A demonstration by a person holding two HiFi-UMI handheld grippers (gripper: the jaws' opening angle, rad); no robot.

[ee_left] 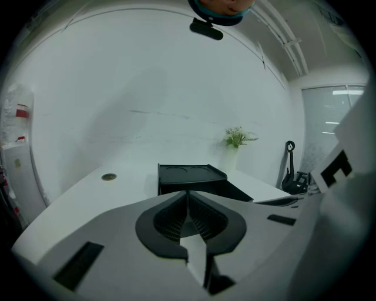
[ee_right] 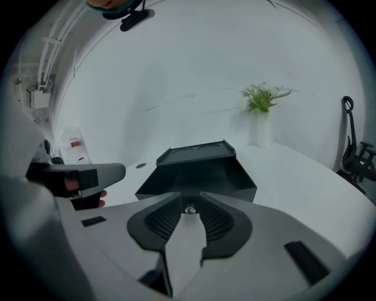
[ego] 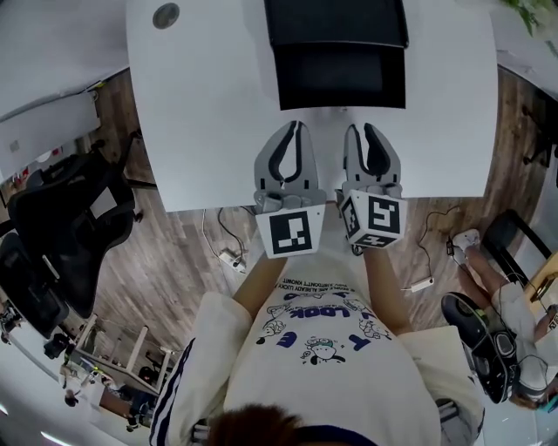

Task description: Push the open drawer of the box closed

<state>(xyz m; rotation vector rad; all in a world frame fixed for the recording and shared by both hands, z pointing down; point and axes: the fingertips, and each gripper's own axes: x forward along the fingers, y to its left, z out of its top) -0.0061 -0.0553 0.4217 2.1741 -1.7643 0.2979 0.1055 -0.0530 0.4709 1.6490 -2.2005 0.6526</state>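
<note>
A black box [ego: 336, 22] stands at the far middle of the white table [ego: 200, 113], its drawer [ego: 342, 83] pulled out toward me. Both grippers hover side by side at the table's front edge, just short of the drawer front. My left gripper [ego: 295, 125] is shut with nothing in it; in its own view the left gripper [ee_left: 188, 195] points at the box [ee_left: 191, 173] from the left. My right gripper [ee_right: 189, 201] stands slightly open right before the drawer [ee_right: 197, 176]. A small shiny knob [ee_right: 190, 209] shows in the gap, and the pads do not press on it.
A round cable grommet [ego: 166, 15] sits in the table's far left. A plant in a white vase [ee_right: 262, 106] stands behind the box to the right. On the wooden floor are a black office chair [ego: 61, 218] at the left and cables [ego: 228, 253] under the table edge.
</note>
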